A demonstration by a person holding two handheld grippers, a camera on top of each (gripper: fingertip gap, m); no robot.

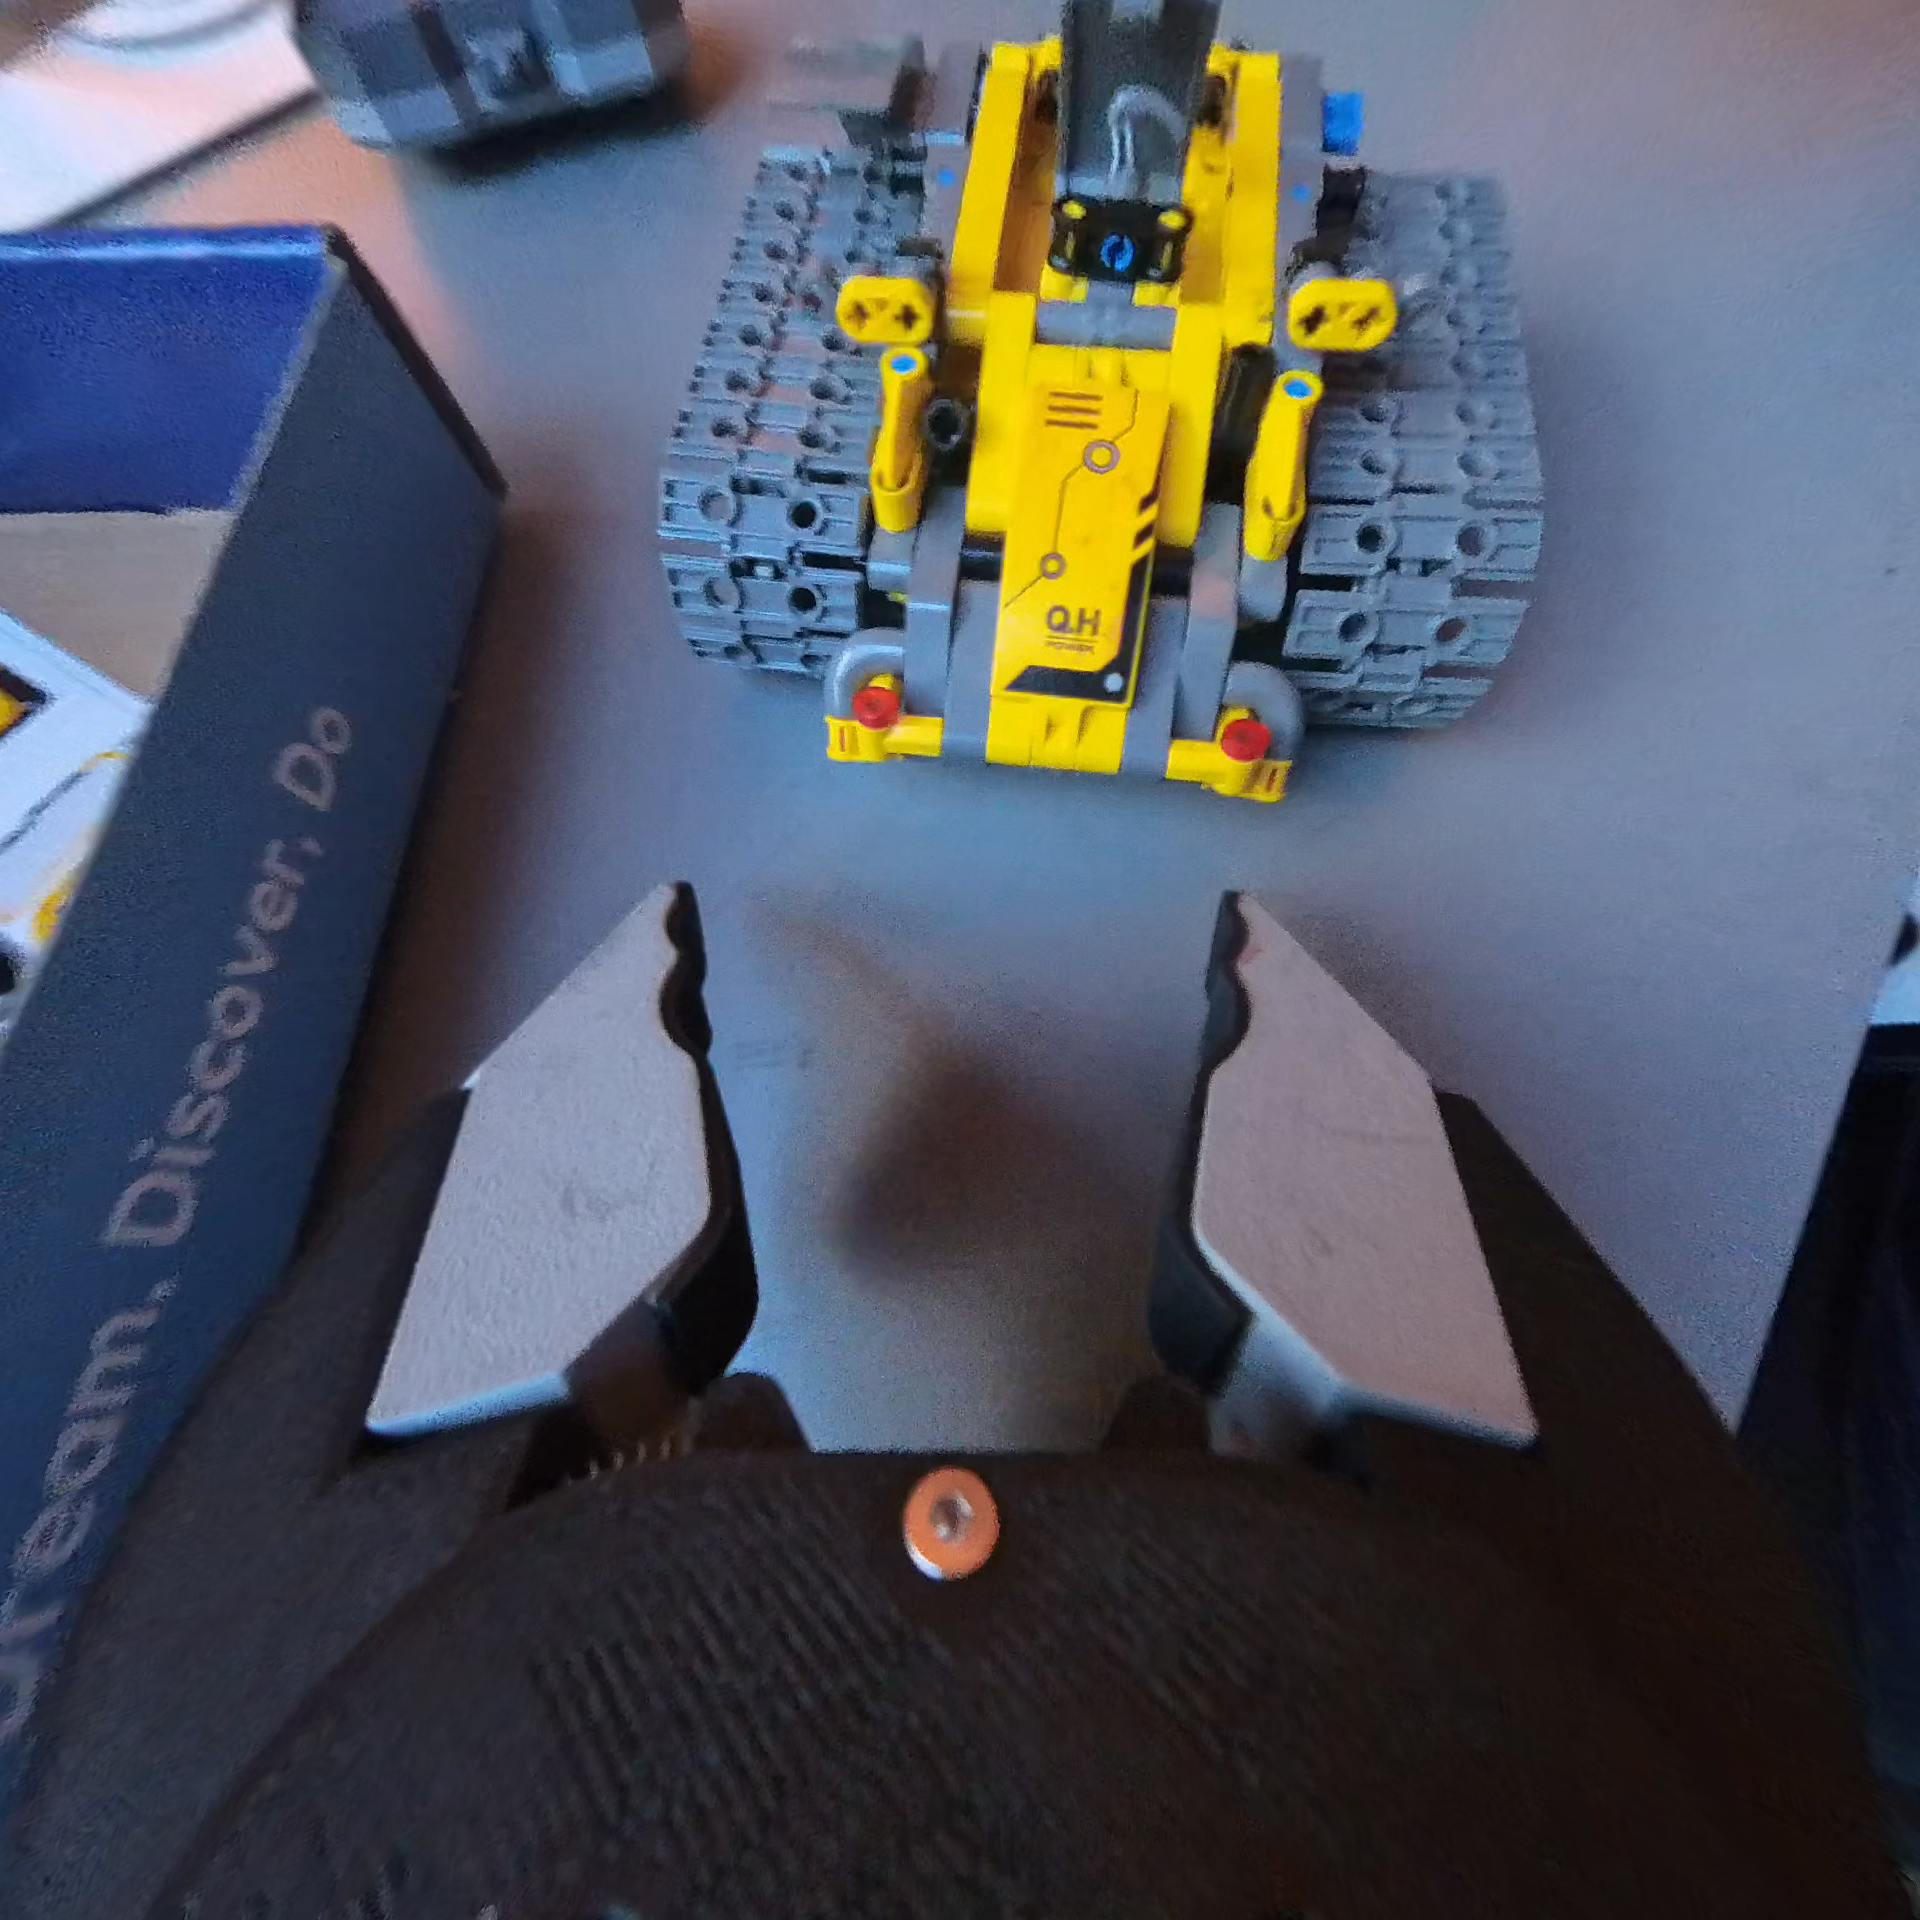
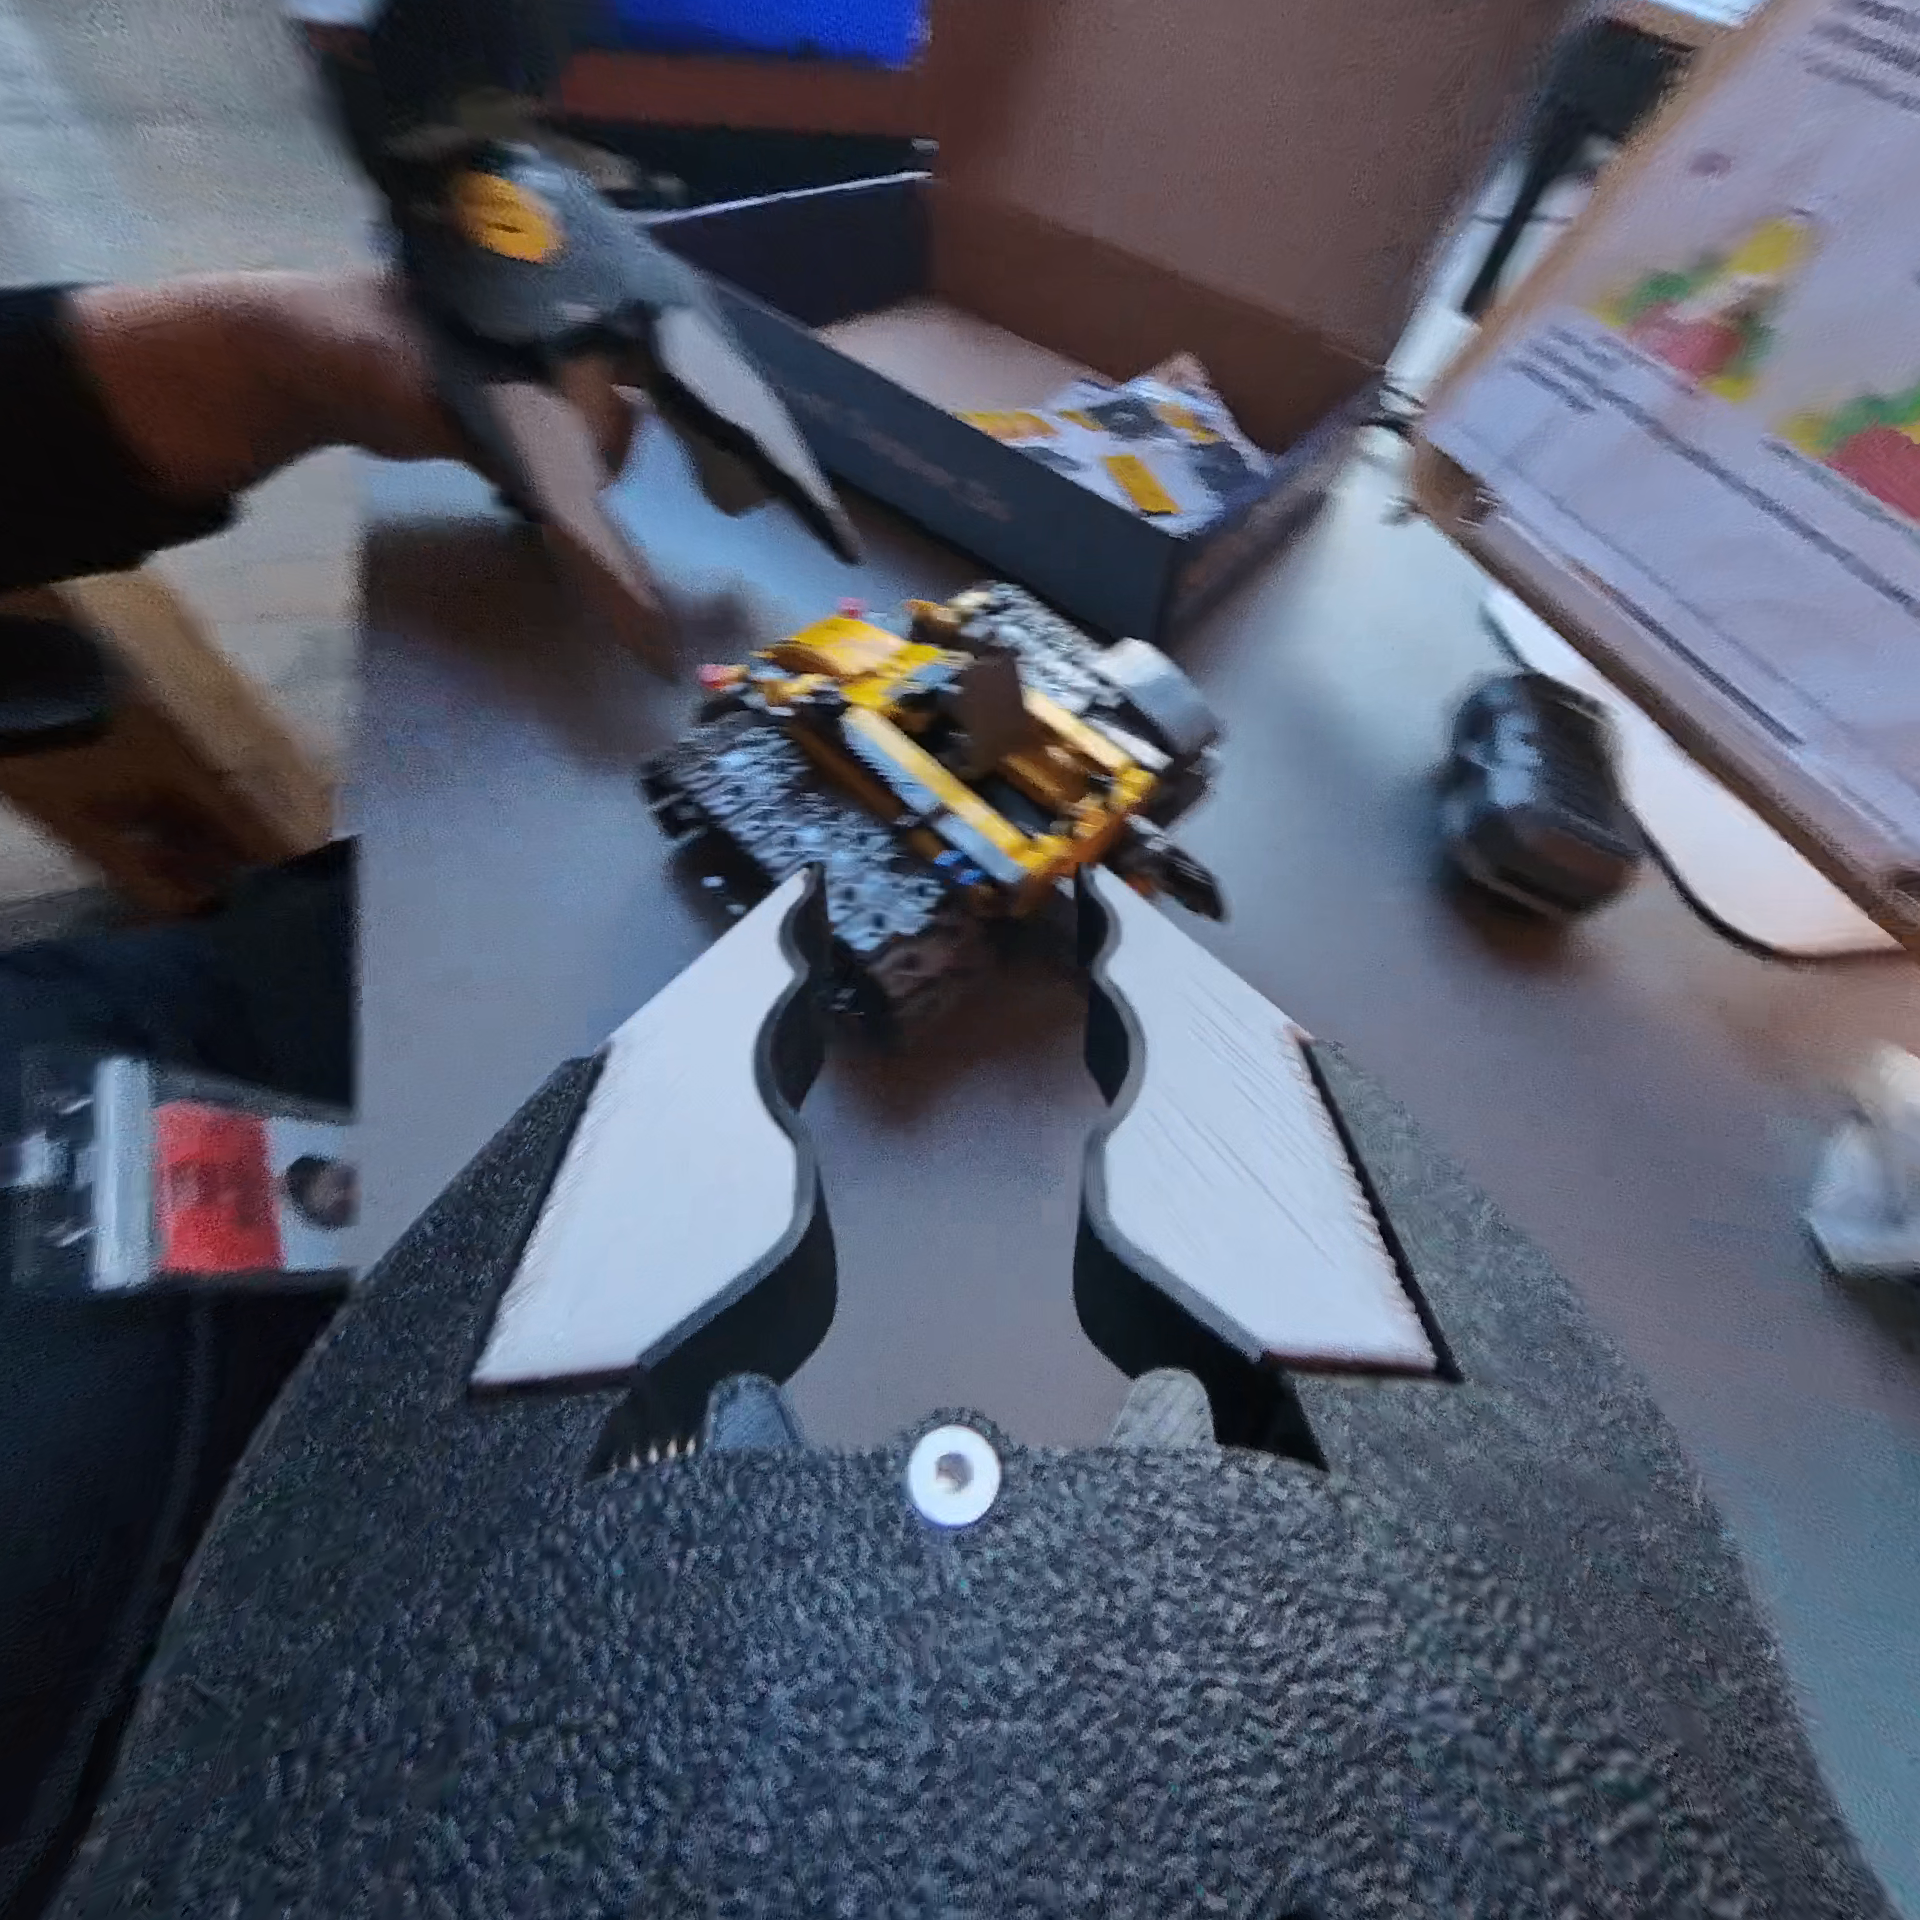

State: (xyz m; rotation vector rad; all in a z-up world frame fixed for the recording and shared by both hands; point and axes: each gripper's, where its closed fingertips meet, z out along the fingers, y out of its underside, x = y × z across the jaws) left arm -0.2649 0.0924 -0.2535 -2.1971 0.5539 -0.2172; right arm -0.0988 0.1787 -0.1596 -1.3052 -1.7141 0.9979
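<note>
1. The toy (image 1: 1101, 436), a yellow brick-built tracked vehicle with grey link treads, stands on the dark counter (image 1: 1039, 852) just ahead of the left tool (image 1: 954, 914). That tool's jaws are spread wide and hold nothing, with bare counter between them.
2. The right tool (image 2: 948, 894) is also spread and empty. Its tips sit close to the toy's near tread (image 2: 831, 831) (blur hides whether they touch).
3. In the right wrist view, the left tool hovers at the toy's far side, held by a hand (image 2: 312, 364).
4. A dark blue box (image 1: 239, 831) stands open to the left of the toy, with printed sheets (image 2: 1132, 436) inside. A black rounded object (image 2: 1527, 790) lies beyond the toy, and a printed carton (image 2: 1714, 468) leans beside it.
5. Handling, as a judgement: the toy looks light and stiff, but it is snapped together, so small pins and the arm could pop off under a squeeze. The treads are loose links and would likely shift. The yellow body between the treads seems the firmest place to take hold.
</note>
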